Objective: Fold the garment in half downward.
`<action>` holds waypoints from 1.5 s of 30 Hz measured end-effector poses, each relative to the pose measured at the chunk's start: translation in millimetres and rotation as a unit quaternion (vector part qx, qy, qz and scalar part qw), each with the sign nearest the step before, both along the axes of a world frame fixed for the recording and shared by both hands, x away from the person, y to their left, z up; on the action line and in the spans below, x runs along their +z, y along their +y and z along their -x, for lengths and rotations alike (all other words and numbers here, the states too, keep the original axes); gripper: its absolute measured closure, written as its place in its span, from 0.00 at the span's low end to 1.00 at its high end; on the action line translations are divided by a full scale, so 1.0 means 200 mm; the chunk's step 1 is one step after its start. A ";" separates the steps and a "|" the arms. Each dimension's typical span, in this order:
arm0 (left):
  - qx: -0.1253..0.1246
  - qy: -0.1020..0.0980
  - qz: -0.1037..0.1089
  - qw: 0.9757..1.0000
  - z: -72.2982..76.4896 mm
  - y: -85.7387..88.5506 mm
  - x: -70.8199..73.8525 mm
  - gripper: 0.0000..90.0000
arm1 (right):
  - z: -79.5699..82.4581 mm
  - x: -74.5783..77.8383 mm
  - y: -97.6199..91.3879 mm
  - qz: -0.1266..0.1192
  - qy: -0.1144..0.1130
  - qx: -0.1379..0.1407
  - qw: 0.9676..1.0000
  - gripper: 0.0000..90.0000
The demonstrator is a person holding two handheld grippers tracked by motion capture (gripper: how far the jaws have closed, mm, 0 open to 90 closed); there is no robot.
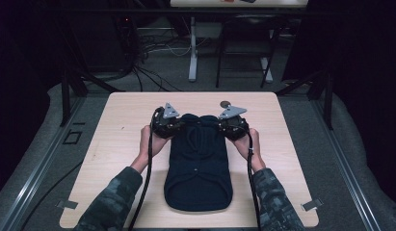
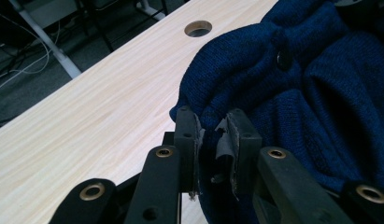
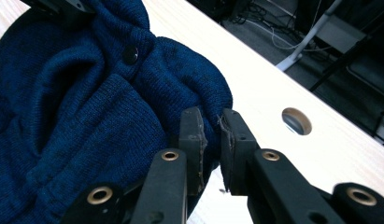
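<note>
A dim room with cables and table legs on grey carpet lies behind the pale wood-grain table [image 1: 118,159], which has a round cable hole [image 2: 198,29] near its far edge. A dark navy knitted buttoned garment [image 1: 198,168] lies at the table's centre, its long axis running 12 to 6 o'clock, far end gathered; the left gripper [image 2: 216,133] pinches that end at 11 o'clock and the right gripper [image 3: 213,128] at 1 o'clock, jaws narrow, each clamped on a fold of knit. Judgement: raise both corners evenly, keeping level tension, so the fabric does not skew or slip.
</note>
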State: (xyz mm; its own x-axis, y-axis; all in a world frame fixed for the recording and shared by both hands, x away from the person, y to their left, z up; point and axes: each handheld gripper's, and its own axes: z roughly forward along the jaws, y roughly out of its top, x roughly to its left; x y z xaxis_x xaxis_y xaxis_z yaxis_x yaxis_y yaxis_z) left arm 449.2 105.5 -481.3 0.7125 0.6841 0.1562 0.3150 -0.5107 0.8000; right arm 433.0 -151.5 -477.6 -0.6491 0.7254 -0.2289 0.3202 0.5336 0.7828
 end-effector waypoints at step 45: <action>-0.028 -0.115 -0.011 0.993 0.14 0.02 0.12 0.86 | 0.18 0.08 -0.03 -0.023 -0.110 0.020 0.993 0.90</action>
